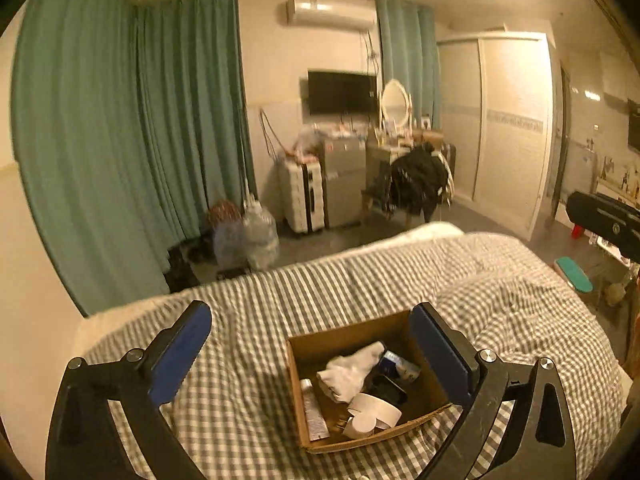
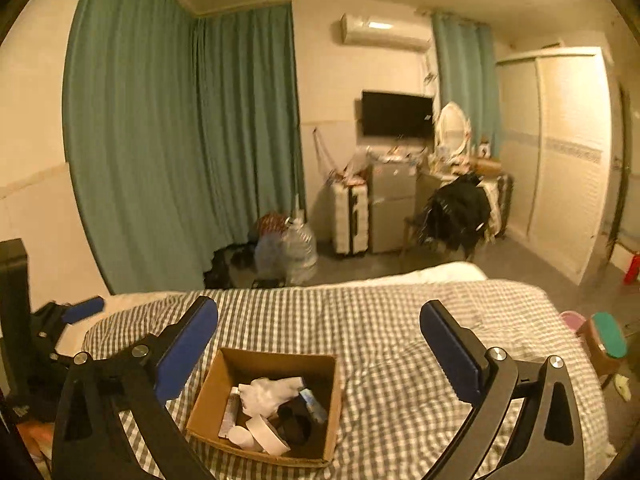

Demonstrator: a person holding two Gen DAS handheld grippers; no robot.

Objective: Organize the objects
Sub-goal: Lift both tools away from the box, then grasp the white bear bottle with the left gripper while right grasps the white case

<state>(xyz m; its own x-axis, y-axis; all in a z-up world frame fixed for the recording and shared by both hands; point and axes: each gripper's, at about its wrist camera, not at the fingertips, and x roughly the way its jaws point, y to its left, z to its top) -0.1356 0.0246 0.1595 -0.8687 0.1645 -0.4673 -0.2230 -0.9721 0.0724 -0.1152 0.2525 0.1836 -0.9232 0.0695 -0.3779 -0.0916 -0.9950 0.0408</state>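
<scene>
A brown cardboard box sits on the checked bed cover. In it lie a white cloth, a white tube, a roll of white tape, a black item and a blue-and-white packet. My left gripper is open and empty, held above the box. My right gripper is open and empty, above the box and the bed. The left gripper's fingertip shows at the left in the right wrist view.
Green curtains hang along the left wall. Past the bed's foot stand bags, a white suitcase, a small grey cabinet, a chair with dark clothes and a wardrobe. A stool stands right of the bed.
</scene>
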